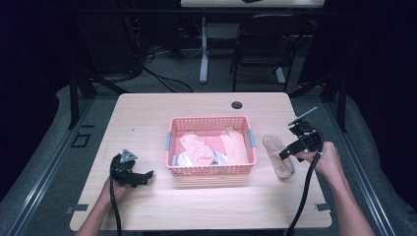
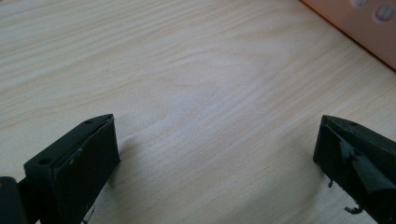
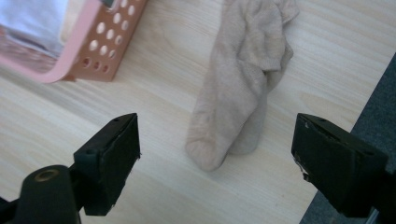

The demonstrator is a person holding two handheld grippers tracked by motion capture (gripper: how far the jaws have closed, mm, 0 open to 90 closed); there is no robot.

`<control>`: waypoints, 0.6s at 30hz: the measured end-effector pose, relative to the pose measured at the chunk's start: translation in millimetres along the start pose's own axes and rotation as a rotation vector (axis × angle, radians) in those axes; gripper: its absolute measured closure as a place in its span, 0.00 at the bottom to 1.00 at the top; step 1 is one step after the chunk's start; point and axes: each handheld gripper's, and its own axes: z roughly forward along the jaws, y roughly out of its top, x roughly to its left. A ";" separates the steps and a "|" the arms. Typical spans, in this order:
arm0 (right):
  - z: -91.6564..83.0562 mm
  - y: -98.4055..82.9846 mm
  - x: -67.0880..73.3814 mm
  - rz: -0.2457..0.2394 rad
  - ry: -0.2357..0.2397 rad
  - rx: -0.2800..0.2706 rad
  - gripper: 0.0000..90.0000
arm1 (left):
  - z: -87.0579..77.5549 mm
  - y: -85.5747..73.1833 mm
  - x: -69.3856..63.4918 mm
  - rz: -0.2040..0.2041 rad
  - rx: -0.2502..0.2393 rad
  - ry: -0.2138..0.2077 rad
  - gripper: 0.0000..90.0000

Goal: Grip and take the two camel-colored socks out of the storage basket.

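On the wooden table (image 1: 147, 113), just right of the pink basket (image 1: 211, 170), a beige sock (image 3: 243, 88) is laid flat. Nothing is held by the right gripper (image 3: 215, 154), whose jaws are spread wide above it. Bare wood is seen between the left gripper's (image 2: 215, 158) wide-open jaws.

One pink basket (image 1: 210, 169). One beige sock (image 1: 278, 156) loose on table (image 1: 147, 113). Two orange socks (image 1: 196, 147) in basket, perhaps more; pale cloth (image 1: 183, 158) beneath, count unclear. Two grippers.
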 end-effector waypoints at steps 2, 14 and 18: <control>-7.7 -7.5 3.8 -0.008 0.003 -0.025 0.15 | -0.1 0.0 0.0 0.000 0.001 0.000 0.00; -7.7 -61.5 22.5 -0.038 -0.018 -0.106 0.08 | -0.2 -0.1 -0.4 -0.004 0.001 0.001 0.00; 3.1 -75.3 28.6 -0.048 -0.014 -0.079 0.08 | -0.1 -0.1 -0.4 -0.004 0.001 0.001 0.00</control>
